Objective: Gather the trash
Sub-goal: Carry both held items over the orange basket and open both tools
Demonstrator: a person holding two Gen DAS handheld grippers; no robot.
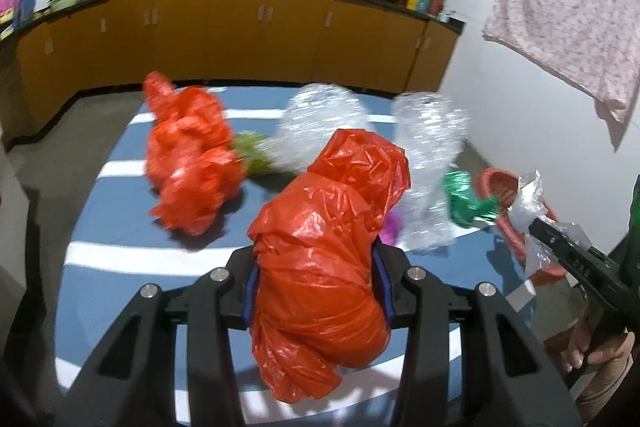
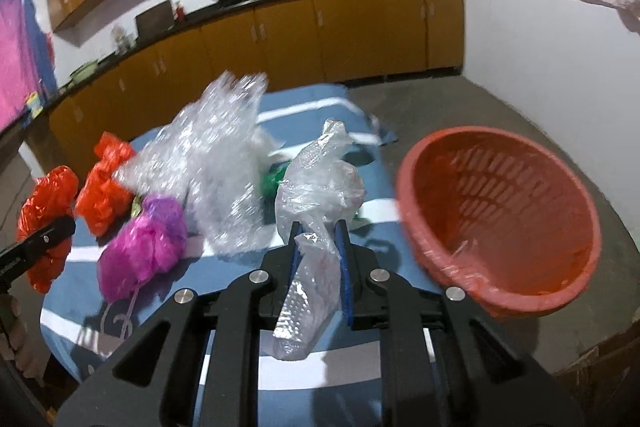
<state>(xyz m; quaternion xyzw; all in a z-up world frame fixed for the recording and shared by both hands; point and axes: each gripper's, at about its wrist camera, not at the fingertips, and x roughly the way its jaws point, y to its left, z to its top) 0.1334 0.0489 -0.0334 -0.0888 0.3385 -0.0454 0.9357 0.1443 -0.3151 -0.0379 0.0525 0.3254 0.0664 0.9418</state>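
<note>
Left tool (image 1: 316, 291) grips a red bag (image 1: 324, 247); right tool (image 2: 320, 247) pinches clear plastic (image 2: 316, 195), which may slip short of the basket (image 2: 500, 223).

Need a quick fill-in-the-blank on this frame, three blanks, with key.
1. The left tongs are shut on a crumpled ____ plastic bag.
2. The right tongs grip a piece of clear ____.
3. The empty red basket sits to the ____ of the blue striped cloth in the right wrist view.

Missing words: red; bubble wrap; right
</note>
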